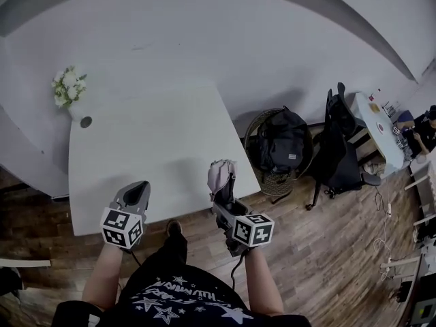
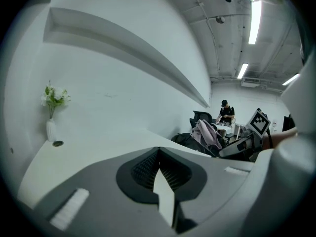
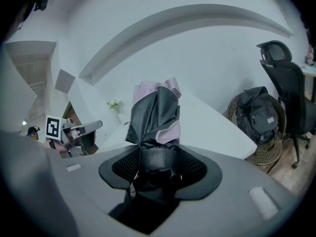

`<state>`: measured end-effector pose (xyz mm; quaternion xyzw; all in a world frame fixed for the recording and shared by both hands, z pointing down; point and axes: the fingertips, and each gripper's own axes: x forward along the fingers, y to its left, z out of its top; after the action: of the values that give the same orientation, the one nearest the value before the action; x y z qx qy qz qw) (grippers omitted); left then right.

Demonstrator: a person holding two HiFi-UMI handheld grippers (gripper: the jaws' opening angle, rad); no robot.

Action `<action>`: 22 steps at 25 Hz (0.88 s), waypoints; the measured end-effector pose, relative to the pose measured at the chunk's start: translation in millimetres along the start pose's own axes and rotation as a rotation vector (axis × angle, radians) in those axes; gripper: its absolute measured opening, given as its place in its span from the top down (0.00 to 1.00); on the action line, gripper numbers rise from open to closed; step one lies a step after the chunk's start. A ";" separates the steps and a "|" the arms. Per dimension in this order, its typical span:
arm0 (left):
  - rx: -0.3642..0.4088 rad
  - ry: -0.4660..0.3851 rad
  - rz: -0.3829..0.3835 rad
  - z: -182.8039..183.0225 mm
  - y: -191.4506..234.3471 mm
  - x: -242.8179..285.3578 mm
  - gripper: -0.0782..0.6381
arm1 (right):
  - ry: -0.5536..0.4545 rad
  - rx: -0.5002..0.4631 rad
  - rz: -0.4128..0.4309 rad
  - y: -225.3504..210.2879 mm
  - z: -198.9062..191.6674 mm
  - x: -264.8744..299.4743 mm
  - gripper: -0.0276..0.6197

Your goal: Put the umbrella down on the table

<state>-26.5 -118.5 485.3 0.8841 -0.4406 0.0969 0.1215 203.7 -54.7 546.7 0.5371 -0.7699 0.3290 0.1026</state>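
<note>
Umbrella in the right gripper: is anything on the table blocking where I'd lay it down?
Nothing visible does. The table under and beyond the umbrella is bare; the flower vase and a small dark disc sit at its far left corner, and the left gripper hangs off to the left.

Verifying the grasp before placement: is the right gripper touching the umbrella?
Touching. The right gripper view shows the right gripper clamped on the umbrella, its jaws pressing the strapped end from both sides.
</note>
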 end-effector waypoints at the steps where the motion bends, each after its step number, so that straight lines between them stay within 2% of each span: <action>1: -0.001 -0.002 -0.006 4.1 0.0 10.6 0.89 | 0.005 -0.010 -0.008 -7.6 6.1 3.8 0.58; 7: -0.001 0.000 -0.021 30.0 15.6 68.6 0.89 | 0.078 -0.158 -0.047 -43.8 52.6 50.1 0.58; 16: -0.025 0.012 0.012 44.9 59.1 124.7 0.89 | 0.209 -0.542 -0.103 -73.8 110.0 133.4 0.59; 22: -0.055 0.019 0.042 46.5 88.8 148.8 0.89 | 0.260 -0.668 -0.095 -88.2 140.9 185.1 0.58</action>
<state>-6.6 -296.6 494.0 0.8700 -0.4605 0.0959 0.1477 235.7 -300.4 568.9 0.4626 -0.7897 0.1198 0.3847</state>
